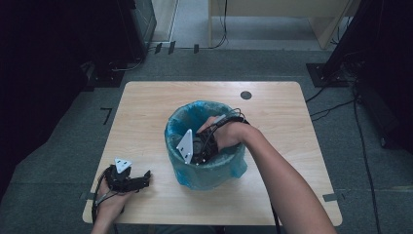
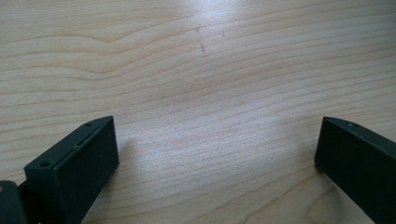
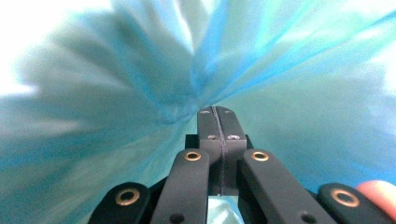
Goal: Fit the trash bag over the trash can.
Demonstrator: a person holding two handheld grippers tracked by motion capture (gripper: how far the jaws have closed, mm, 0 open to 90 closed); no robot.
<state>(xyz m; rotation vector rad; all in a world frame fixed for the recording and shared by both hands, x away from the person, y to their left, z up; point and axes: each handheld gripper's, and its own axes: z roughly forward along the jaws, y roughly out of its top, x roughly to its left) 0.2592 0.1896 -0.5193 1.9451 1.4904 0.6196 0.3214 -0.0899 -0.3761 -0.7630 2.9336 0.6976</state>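
Note:
A round bin lined with a blue plastic bag [image 1: 207,171] stands in the middle of the wooden table [image 1: 146,107]. My right gripper [image 3: 218,112] reaches down inside it, and its grey plate [image 1: 185,145] shows just above the rim. Its jaws are pressed together. The bag's blue folds [image 3: 140,84] gather at the tip, and I cannot tell whether any film is pinched. My left gripper [image 1: 127,179] rests at the table's front left corner. Its jaws [image 2: 217,126] stand wide open over bare wood [image 2: 187,56].
A small black round disc [image 1: 246,95] sits near the table's far edge. Cables [image 1: 341,105] run over the grey floor at the right. Dark equipment [image 1: 58,58] stands at the left, and a light wooden frame [image 1: 272,19] at the back.

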